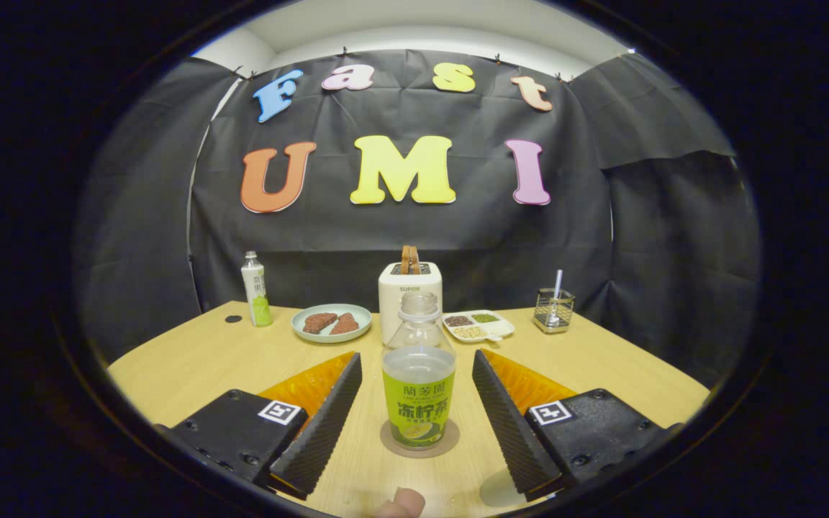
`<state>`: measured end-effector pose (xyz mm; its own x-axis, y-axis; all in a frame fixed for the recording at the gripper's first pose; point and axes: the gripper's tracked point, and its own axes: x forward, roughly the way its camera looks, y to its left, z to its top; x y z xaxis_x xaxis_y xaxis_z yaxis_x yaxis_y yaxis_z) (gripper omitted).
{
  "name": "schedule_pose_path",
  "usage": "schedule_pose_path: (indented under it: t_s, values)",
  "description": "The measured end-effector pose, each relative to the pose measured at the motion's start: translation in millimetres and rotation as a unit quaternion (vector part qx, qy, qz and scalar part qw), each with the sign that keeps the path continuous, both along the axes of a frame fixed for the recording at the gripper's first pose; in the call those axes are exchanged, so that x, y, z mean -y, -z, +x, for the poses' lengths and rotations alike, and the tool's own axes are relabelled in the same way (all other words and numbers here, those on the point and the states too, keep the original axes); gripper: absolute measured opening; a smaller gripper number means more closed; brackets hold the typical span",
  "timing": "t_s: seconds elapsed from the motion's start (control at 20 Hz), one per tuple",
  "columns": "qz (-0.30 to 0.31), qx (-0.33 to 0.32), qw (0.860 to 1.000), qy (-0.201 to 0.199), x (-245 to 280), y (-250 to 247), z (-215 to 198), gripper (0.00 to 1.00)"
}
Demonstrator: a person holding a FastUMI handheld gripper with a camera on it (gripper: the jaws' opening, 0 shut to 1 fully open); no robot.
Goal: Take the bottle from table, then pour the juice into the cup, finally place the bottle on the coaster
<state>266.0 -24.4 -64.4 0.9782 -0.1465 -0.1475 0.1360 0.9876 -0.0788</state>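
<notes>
A: Where's your bottle (419,374) right now?
B: It stands upright on the round coaster (419,440), between your gripper (418,403) fingers, with no cap on it and some liquid inside

A: And the tongs?
B: Spread apart; each ribbed pad (319,421) sits clear of the bottle's sides, touching nothing

A: What's beyond them?
B: A white toaster (409,298) straight behind the bottle, a plate (332,323) to its left, a divided dish (478,325) to its right, a second small bottle (257,289) far left, and a wire holder (553,309) far right on the wooden table (191,360)
</notes>
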Motion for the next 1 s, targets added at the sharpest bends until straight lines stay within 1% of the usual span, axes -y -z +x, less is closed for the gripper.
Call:
schedule_pose_path:
  t_s: [0.25,0.4,0.5,0.6,0.75,0.85,1.0]
  values:
    - [0.003,0.02,1.0,0.0,-4,-35,-47,1.0]
    - [-0.005,0.027,1.0,0.013,4,-54,-79,1.0]
    - [0.006,0.031,0.999,0.021,8,-61,-103,1.0]
    - [0.008,0.033,0.999,0.016,8,-60,-125,1.0]
    - [0.019,0.025,0.999,0.013,12,-46,-155,1.0]
    - [0.024,0.006,1.0,-0.004,6,-29,-171,1.0]
    - [0.015,-0.011,1.0,0.004,10,-15,-194,1.0]
